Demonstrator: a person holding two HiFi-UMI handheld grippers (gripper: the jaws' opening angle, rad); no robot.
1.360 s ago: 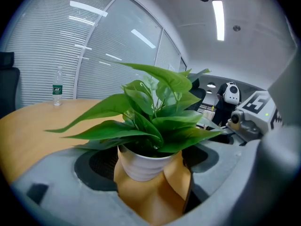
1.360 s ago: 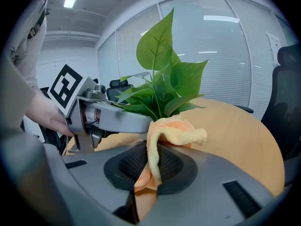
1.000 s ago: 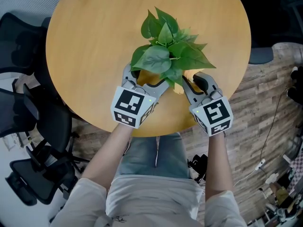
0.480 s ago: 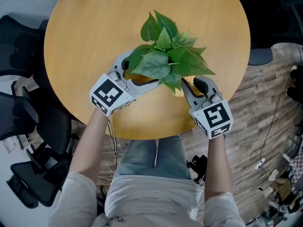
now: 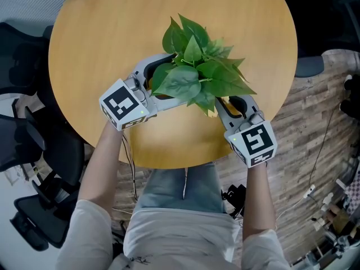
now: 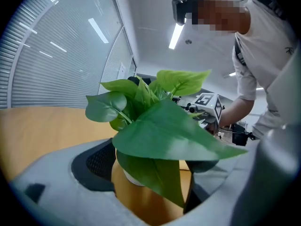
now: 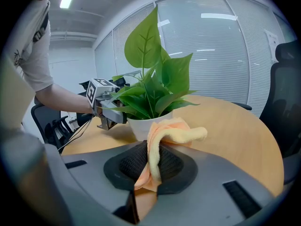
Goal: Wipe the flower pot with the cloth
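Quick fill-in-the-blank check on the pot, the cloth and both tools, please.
The right tool is shut on the ___.
The left tool is ___, its jaws on either side of the flower pot.
The flower pot is ___ in colour.
Missing words: cloth; open; white.

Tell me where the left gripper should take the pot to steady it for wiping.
Take the white pot by its side wall, just below the rim, coming in level from the person's left. The leaves overhang the whole top, so there is no way in from above, and the cloth is at the opposite side.
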